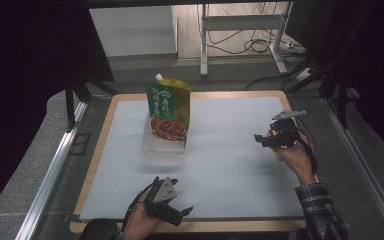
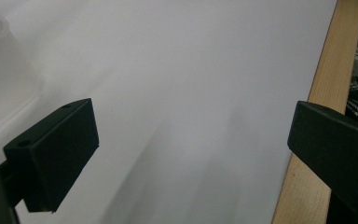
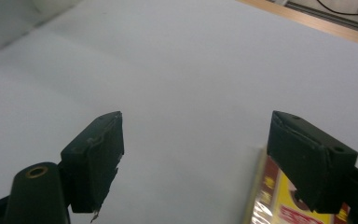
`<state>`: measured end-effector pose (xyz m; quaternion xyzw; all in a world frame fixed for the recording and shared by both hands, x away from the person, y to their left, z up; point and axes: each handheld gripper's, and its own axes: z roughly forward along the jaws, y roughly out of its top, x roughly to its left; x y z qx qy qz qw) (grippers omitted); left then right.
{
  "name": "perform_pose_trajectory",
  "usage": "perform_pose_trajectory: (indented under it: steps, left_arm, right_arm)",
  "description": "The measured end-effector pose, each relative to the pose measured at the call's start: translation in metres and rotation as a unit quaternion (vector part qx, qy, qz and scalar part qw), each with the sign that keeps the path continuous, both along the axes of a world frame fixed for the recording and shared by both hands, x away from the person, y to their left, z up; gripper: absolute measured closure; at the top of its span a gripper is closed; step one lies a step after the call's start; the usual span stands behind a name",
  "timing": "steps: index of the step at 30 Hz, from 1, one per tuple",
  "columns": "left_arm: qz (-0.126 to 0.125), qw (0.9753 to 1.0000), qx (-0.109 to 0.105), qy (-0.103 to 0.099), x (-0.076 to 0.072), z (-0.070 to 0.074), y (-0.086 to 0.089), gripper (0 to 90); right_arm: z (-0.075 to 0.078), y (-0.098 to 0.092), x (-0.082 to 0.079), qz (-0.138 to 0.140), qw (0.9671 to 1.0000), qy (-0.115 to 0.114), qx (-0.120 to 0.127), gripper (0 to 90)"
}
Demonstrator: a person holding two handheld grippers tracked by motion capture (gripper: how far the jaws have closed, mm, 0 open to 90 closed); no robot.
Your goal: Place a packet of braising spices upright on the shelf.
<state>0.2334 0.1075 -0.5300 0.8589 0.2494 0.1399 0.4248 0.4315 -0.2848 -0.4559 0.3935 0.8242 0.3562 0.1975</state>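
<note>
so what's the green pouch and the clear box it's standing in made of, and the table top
The green pouch looks like flexible printed plastic film with a glossy finish; it has a white screw cap and soft, creased edges. The clear box seems to be translucent, frosted plastic, since the sheet shows faintly through its walls. The table top is a matt white sheet over a pale wood-look board, visible at the edge.

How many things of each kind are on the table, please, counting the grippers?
Green spouted pouch: 1
Clear box: 1
Yellow-and-red packet: 1
Grippers: 2, the left gripper and the right gripper
Total: 5
</note>
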Motion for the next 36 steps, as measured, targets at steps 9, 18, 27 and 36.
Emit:
perform_pose_trajectory:
  steps: [9, 18, 27, 36]
  left_arm:
    - [-0.001, 1.0, 0.001, 0.0, 0.0, 0.0, 0.0, 1.4]
    - [-0.001, 1.0, 0.003, 0.0, 0.0, 0.0, -0.001, 1.5]
    - [-0.002, 1.0, 0.005, 0.0, 0.0, 0.0, -0.001, 1.5]
    - [-0.002, 1.0, 0.005, 0.0, 0.0, -0.001, -0.001, 1.5]
  right_arm:
    - [-0.013, -0.025, 0.005, -0.046, 0.9988, 0.005, -0.017, 18.7]
    - [-0.029, -0.041, 0.012, -0.094, 0.9949, 0.02, -0.033, 17.2]
    - [-0.042, -0.045, 0.016, -0.111, 0.9921, 0.036, -0.047, 16.8]
    - [-0.05, -0.047, 0.019, -0.12, 0.9894, 0.055, -0.061, 20.0]
